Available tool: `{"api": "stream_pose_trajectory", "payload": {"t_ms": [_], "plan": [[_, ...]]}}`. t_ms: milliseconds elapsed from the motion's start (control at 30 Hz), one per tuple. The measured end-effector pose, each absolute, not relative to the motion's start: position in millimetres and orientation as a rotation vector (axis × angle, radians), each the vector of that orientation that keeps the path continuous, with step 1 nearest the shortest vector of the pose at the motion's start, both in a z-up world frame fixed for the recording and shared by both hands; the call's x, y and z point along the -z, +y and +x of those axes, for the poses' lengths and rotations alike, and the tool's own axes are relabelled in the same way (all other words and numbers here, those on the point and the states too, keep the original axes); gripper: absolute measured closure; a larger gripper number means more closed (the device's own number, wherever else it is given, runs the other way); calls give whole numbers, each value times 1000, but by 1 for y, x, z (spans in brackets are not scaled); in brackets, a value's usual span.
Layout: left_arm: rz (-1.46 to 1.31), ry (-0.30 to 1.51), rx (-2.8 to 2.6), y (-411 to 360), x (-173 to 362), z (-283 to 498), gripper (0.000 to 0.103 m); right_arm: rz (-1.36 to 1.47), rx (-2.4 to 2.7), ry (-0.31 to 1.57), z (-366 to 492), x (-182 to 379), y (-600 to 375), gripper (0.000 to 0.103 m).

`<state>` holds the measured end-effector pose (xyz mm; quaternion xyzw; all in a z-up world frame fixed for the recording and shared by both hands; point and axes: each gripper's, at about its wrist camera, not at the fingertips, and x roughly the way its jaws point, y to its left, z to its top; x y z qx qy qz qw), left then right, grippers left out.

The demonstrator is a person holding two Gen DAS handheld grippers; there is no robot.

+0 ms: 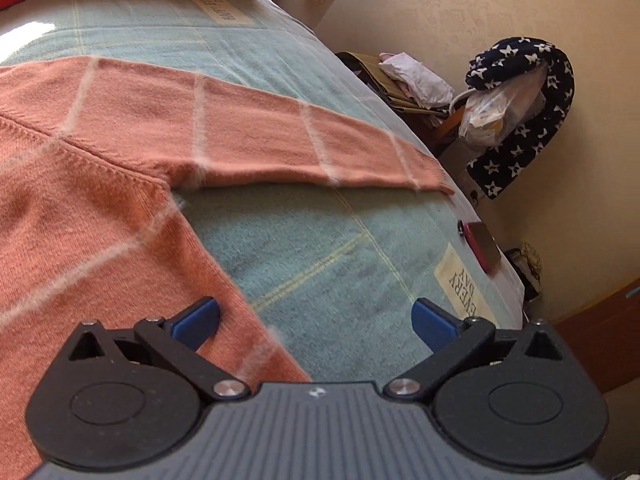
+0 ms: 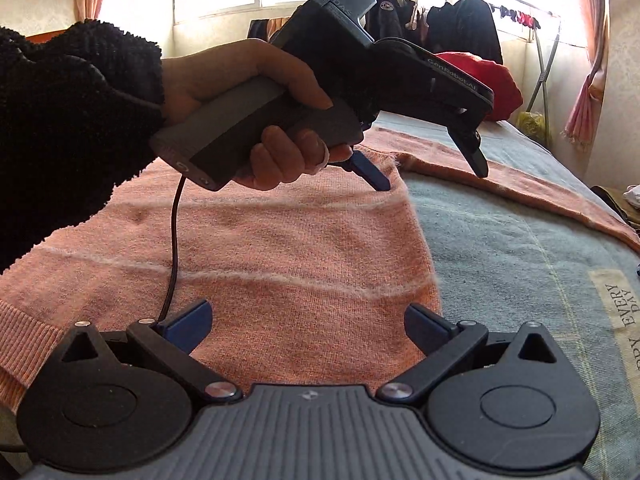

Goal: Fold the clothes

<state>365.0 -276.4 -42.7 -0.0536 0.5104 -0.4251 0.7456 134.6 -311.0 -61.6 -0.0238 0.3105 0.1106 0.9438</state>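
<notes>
A salmon-orange knit sweater (image 1: 100, 184) with pale stripes lies flat on a bed, one sleeve (image 1: 320, 144) stretched out toward the bed's edge. My left gripper (image 1: 316, 318) hovers open over the sweater's side edge, blue fingertips wide apart, nothing between them. In the right wrist view that same left gripper (image 2: 434, 172) is held by a hand (image 2: 248, 92) in a black fleece sleeve, above the armpit area of the sweater (image 2: 280, 248). My right gripper (image 2: 308, 326) stands open over the sweater's lower body, close to its hem, holding nothing.
The bed has a teal checked cover (image 1: 328, 248) with "EVERY DAY" labels. A red phone-like item (image 1: 482, 244) lies near the bed's edge. A red quilt (image 2: 492, 84) sits at the head. Beyond the bed stand a chair with star-patterned cloth (image 1: 520, 120) and a clothes rack (image 2: 460, 20).
</notes>
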Motion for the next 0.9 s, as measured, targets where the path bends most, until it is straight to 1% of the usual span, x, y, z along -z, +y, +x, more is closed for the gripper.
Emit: {"api": "stream_pose_trajectory", "payload": {"t_ms": [133, 233, 333, 400, 500, 633, 800, 900], "plan": [[-85, 1087, 979, -274, 30, 343, 2, -47, -227, 629, 134, 61, -311, 0], [-141, 1070, 957, -262, 25, 341, 2, -45, -228, 623, 134, 60, -312, 0], [-217, 1144, 952, -258, 38, 346, 2, -44, -234, 617, 133, 59, -312, 0], [-218, 1169, 954, -264, 47, 345, 2, -47, -235, 616, 133, 58, -311, 0], [-157, 1149, 972, -277, 50, 338, 2, -51, -234, 618, 133, 59, -311, 0], [-145, 1087, 959, -267, 34, 341, 2, -52, -233, 619, 133, 59, -311, 0], [-180, 944, 743, -229, 21, 382, 2, -58, -239, 617, 131, 58, -310, 0], [-254, 933, 601, -208, 33, 419, 2, -65, -247, 618, 131, 59, -308, 0]]}}
